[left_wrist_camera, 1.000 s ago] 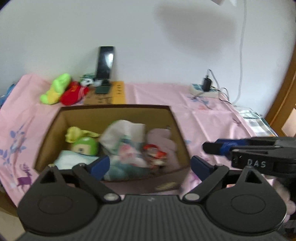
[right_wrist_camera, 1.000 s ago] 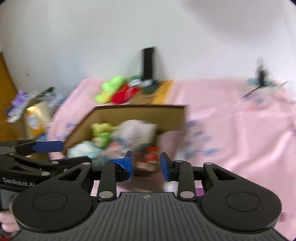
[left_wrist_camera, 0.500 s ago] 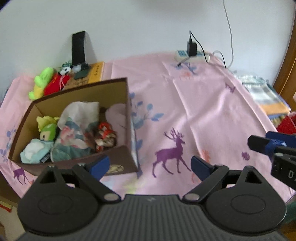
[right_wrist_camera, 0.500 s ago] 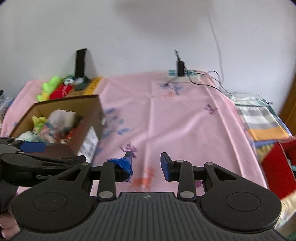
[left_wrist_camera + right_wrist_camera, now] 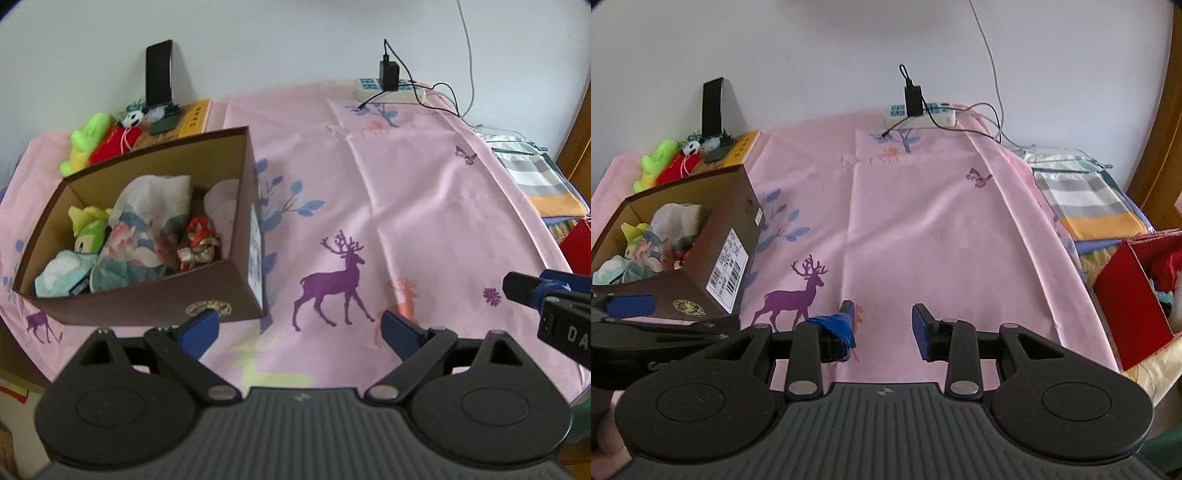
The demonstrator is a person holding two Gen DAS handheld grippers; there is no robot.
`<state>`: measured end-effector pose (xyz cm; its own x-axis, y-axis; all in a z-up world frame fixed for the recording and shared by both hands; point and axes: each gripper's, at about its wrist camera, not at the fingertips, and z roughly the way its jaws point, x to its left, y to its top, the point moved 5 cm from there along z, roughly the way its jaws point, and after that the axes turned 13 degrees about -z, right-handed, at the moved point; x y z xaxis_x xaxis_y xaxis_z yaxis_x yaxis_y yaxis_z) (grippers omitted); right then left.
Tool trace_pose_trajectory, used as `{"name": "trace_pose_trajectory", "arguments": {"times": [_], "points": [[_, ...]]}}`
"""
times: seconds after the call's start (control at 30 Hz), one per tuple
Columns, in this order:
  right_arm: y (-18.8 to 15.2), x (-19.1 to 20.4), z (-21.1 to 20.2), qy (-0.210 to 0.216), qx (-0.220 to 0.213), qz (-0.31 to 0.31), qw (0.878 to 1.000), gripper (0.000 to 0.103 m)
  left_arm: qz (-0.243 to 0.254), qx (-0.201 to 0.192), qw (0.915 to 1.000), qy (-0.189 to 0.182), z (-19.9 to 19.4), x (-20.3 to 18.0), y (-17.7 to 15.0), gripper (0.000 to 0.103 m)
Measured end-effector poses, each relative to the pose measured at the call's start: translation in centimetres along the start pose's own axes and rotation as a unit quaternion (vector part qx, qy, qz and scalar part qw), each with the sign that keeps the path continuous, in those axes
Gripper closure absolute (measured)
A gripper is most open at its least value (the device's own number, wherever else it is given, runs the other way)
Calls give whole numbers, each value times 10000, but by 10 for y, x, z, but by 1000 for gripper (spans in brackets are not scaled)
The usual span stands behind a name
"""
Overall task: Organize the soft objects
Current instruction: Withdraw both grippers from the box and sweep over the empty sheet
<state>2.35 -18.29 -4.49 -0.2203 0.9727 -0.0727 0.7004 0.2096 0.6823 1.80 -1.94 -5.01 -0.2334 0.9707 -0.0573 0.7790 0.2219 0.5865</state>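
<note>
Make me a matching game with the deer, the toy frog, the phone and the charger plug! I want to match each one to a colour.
Things:
1. deer
2. toy frog
3. phone
4. power strip under the charger plug

Colours:
A. white
B. bright green
C. purple
D. black

Pairs: 1-C, 2-B, 3-D, 4-A

A plain white wall [image 5: 849,55] rises behind a surface draped in a pink cloth [image 5: 923,221] printed with deer and leaves. A wooden frame [image 5: 1160,122], perhaps a door's, edges the right side. Soft daylight falls evenly.
</note>
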Motion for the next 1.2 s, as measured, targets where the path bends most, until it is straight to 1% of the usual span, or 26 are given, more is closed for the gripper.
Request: {"name": "trace_pose_trajectory", "arguments": {"times": [0.2,0.37,0.47,0.57,0.63,0.93,1.03,1.2], "points": [[3,11,8,-110,194,-33,9997,86,117,40,9999,-76,1,10,2,9],[-1,20,18,-248,560,28,9981,86,293,412,9984,-257,10,14,-4,9],[-7,21,22,-374,757,100,9964,85,424,705,9957,-428,16,13,-10,9],[-16,20,24,-410,965,314,9940,85,528,904,9928,-589,22,10,-12,9],[-21,19,23,-466,1048,438,9924,85,632,940,9913,-666,23,7,-14,9],[-33,8,12,-829,1153,722,9872,85,1097,989,9841,-991,22,-14,-19,9],[-34,8,12,-879,1173,742,9864,85,1123,991,9840,-969,24,-14,-18,9],[-31,17,14,-792,1201,666,9874,85,1046,1029,9855,-849,26,-3,-16,9]]}}
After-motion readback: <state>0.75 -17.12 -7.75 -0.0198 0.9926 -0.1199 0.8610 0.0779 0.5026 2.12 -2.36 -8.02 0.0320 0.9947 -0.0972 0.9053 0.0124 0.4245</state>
